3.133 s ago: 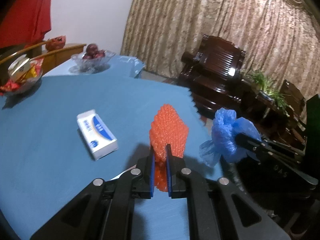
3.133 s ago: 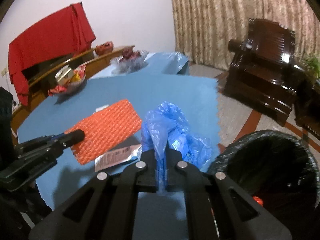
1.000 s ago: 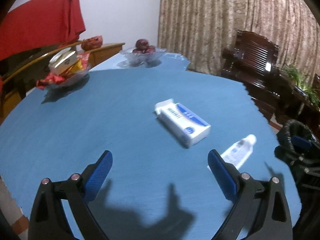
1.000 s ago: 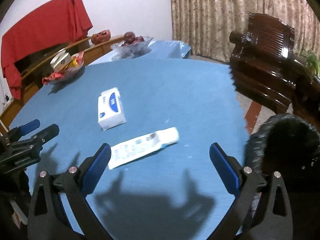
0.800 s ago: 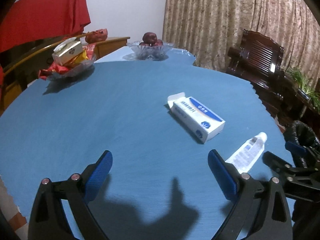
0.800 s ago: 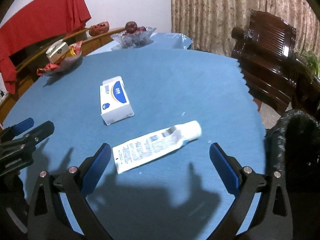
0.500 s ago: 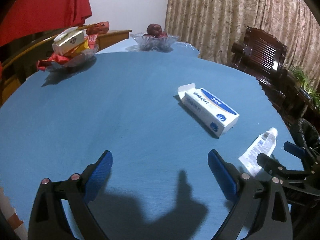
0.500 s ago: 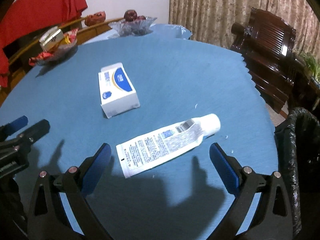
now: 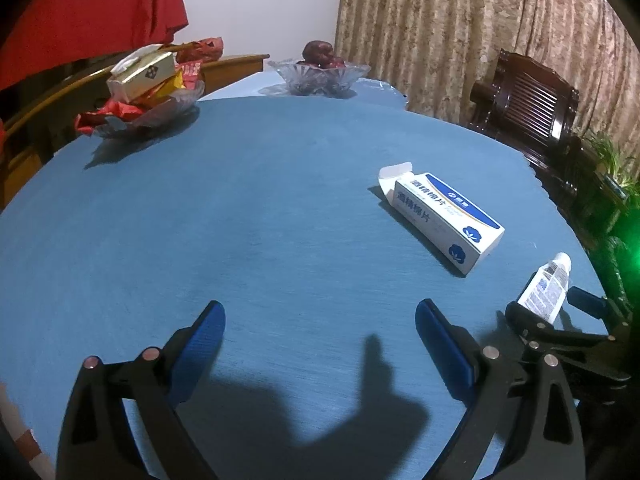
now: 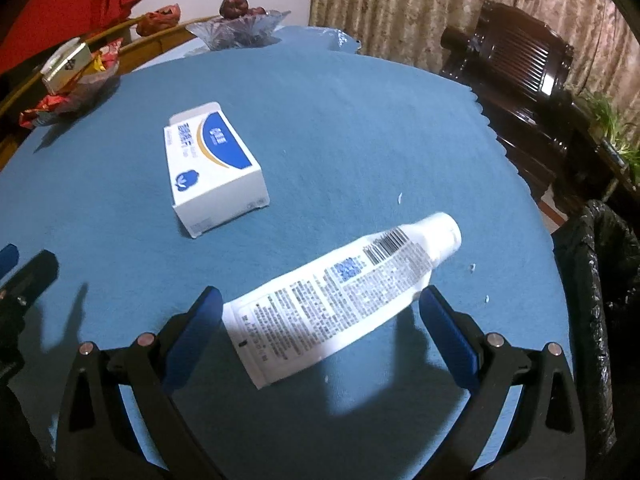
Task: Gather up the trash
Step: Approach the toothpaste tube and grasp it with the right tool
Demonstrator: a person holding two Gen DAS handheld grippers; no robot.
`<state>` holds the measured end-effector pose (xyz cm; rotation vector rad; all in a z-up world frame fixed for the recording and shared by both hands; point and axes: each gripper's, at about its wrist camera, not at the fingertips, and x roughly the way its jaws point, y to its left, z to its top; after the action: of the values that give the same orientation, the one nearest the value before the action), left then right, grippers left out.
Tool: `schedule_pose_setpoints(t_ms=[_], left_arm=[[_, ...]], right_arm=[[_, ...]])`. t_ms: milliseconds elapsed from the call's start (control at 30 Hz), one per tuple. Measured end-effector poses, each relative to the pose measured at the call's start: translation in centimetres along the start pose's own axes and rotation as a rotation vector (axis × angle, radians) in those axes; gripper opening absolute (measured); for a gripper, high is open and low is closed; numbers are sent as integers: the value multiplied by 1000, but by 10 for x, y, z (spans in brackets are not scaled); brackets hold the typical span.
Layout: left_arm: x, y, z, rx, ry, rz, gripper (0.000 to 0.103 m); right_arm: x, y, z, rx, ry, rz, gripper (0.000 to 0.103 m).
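Note:
A flattened white tube (image 10: 344, 288) lies on the blue table; its flat end sits between the wide-open fingers of my right gripper (image 10: 320, 312), which is empty and just above it. The tube also shows at the right of the left wrist view (image 9: 546, 286), with my right gripper (image 9: 560, 312) around it. A white and blue carton (image 10: 212, 168) with an open flap lies beyond the tube; in the left wrist view the carton (image 9: 444, 220) is ahead to the right. My left gripper (image 9: 320, 332) is wide open and empty over bare cloth.
A black-lined trash bin (image 10: 600, 280) stands off the table's right edge. A glass bowl of snacks (image 9: 148, 88) and a glass fruit bowl (image 9: 320, 72) sit at the far side. A dark wooden armchair (image 10: 512, 64) stands beyond the table.
Both grippers let go of the orange net and blue bag earlier and opened. Over the last second both moved forward and lower; the right one has come down over the tube.

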<state>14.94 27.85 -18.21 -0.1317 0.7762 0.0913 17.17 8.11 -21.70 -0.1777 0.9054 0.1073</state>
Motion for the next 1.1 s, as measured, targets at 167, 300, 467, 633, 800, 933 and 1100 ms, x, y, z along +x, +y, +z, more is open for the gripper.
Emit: schedule_pose_setpoints(t_ms=[167,300,467,633,800,933,1100], left_arm=[[3,2,0,-12,9,2,94],[3,-1,0,-3,12,-1,94],[2,-8,0,0,14,-10,94],[2,-19,0,10,21,-25,94],[3,-31,1,25,20,-36,94],[3,-38,3,33,18,-34,94],[3,-38,5,21,17,-32,94]], right_arm=[[5,2,-1,8,10,-3,97],[4,-4,-3,17,39,13,97],[-3,-22,-9,2,68,8,97],[-9,-47,-17,-11,66,-54,97],[-10,-71,-13,99,42,59,97],[-2,-69,-1,152,40,69,98],[10,-56,8,194,69,47,98]])
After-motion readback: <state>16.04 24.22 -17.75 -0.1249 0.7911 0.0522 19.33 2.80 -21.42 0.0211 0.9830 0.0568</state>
